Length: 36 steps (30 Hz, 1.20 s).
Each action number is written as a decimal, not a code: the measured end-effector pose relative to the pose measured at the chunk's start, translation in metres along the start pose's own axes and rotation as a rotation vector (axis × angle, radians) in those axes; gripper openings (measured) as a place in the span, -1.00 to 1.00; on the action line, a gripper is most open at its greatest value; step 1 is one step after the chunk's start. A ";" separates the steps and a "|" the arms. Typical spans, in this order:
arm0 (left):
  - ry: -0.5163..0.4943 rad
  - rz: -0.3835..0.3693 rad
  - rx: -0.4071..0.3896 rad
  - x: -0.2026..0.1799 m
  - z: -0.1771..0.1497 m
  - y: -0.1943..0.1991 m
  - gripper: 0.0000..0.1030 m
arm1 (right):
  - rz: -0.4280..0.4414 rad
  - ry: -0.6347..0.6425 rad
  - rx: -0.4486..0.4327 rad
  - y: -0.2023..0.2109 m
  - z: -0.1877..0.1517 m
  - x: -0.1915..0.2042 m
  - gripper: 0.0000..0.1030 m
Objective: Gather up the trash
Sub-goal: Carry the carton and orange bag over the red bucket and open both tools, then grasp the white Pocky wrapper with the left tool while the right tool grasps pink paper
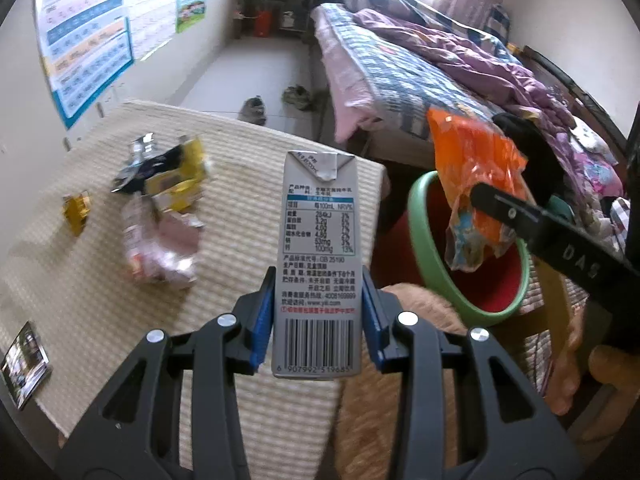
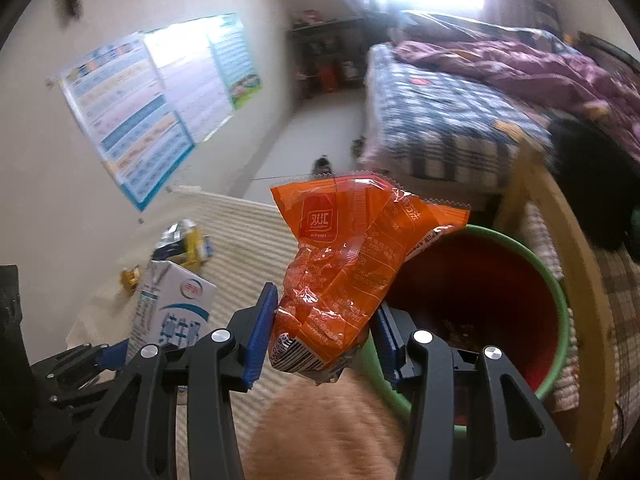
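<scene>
My left gripper [image 1: 319,320] is shut on a grey milk carton [image 1: 319,240] and holds it upright above the woven table [image 1: 80,292]. The carton also shows in the right wrist view [image 2: 172,308]. My right gripper [image 2: 326,328] is shut on an orange snack wrapper [image 2: 344,256], held over the near rim of a red bin with a green rim [image 2: 556,280]. In the left wrist view the wrapper [image 1: 476,184] hangs above the bin [image 1: 424,232]. More wrappers lie on the table: a black and yellow pile [image 1: 164,172], a pink one [image 1: 160,248], a small yellow one [image 1: 76,208].
A small dark packet [image 1: 24,364] lies at the table's near left edge. A bed with a checked cover and purple quilt [image 1: 400,64] stands behind the bin. Shoes [image 1: 254,110] lie on the floor beyond the table. Posters [image 1: 84,40] hang on the left wall.
</scene>
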<state>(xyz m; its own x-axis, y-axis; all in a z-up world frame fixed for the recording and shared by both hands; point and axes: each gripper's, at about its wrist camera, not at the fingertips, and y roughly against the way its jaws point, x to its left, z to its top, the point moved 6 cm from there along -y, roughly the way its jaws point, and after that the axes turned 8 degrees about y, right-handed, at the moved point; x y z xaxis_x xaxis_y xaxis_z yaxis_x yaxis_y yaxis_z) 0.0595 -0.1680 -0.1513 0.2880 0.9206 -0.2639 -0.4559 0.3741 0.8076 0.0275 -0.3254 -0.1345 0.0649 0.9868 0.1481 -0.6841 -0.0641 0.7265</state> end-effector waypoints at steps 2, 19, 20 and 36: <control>-0.015 -0.017 0.005 -0.012 0.003 -0.006 -0.29 | -0.028 -0.037 0.008 0.001 -0.004 -0.020 -0.14; -0.147 -0.175 0.118 -0.129 0.016 -0.070 -0.29 | -0.155 -0.284 0.050 0.015 -0.037 -0.132 -0.14; -0.156 -0.183 0.123 -0.135 0.017 -0.072 -0.29 | -0.159 -0.291 0.052 0.015 -0.038 -0.135 -0.13; -0.018 -0.057 0.031 -0.044 0.026 -0.051 0.32 | -0.150 -0.305 0.057 0.007 -0.036 -0.127 0.15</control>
<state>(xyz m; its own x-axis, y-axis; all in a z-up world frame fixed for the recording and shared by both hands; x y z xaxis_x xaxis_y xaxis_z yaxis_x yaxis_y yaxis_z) 0.0919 -0.2302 -0.1669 0.3278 0.8957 -0.3005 -0.4124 0.4219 0.8074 -0.0114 -0.4458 -0.1720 0.3814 0.8968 0.2245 -0.6092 0.0612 0.7906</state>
